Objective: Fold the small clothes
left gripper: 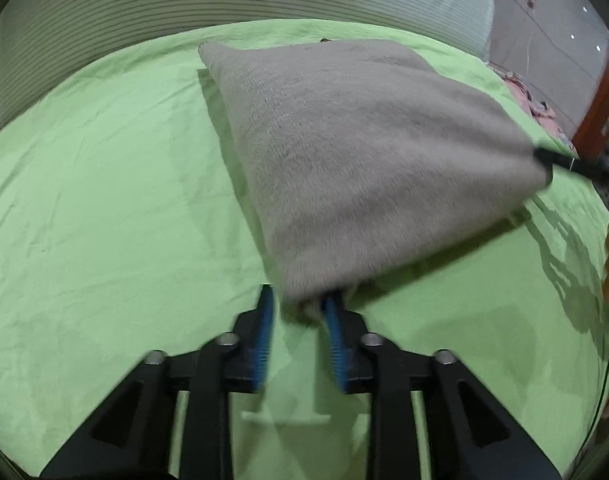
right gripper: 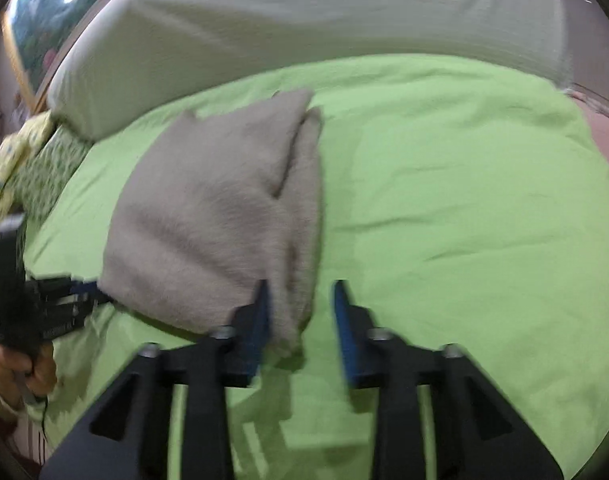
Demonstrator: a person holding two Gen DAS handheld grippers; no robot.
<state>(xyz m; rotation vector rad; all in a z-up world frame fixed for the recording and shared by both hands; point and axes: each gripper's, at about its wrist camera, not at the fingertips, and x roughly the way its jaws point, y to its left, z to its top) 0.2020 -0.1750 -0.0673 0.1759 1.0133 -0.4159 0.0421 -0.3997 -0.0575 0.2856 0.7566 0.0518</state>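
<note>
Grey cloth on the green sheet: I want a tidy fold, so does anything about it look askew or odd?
Yes. On the grey cloth, the far right layers do not line up; one edge splays out past the other. The left gripper and right gripper both stand open at the near corners.

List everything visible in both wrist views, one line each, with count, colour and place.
cloth: one, grey-beige, folded, on the bed centre, near edge raised
sheet: one, light green, covering the bed
headboard: one, pale grey, behind the bed
patterned fabric: one, yellow-green print, at the bed's corner in the right wrist view
pink fabric: one, beyond the bed's far side
left tool: one, black with blue pads, at the cloth's near corner
right tool: one, black with blue pads, open around the cloth's other near corner
</note>
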